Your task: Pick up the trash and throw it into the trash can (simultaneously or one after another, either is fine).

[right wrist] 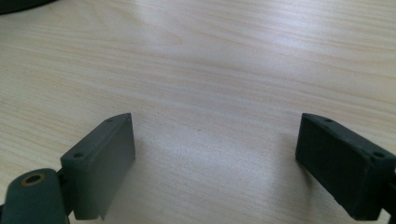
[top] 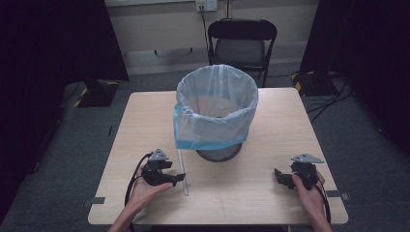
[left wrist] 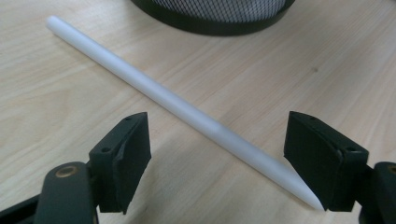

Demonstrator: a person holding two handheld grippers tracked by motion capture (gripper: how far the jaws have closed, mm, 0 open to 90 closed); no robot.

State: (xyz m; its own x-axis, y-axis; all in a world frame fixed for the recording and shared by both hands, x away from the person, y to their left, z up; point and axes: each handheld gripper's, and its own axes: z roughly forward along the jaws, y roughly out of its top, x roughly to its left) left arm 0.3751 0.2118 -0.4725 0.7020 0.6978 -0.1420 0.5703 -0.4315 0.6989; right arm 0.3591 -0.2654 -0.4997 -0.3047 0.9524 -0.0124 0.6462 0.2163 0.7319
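Lying btwn left gripper (left wrist: 217, 163) fingers (left wrist: 123, 161), untouched: white rod (left wrist: 177, 105) on table (left wrist: 70, 93).

A: What do the two tools look like from above?
B: The left claw (top: 180, 178) and right claw (top: 279, 175) are black blocky bodies, each topped by a grey three-cornered plate. A black cable loops from the left one and another trails back from the right

A: And the jaws up close?
B: Flat black rectangular pads with small round screw holes near the corners. A brass-coloured ring sits in the arm below one pad on each claw

A: Any sleeves?
B: None visible, the forearms are bare
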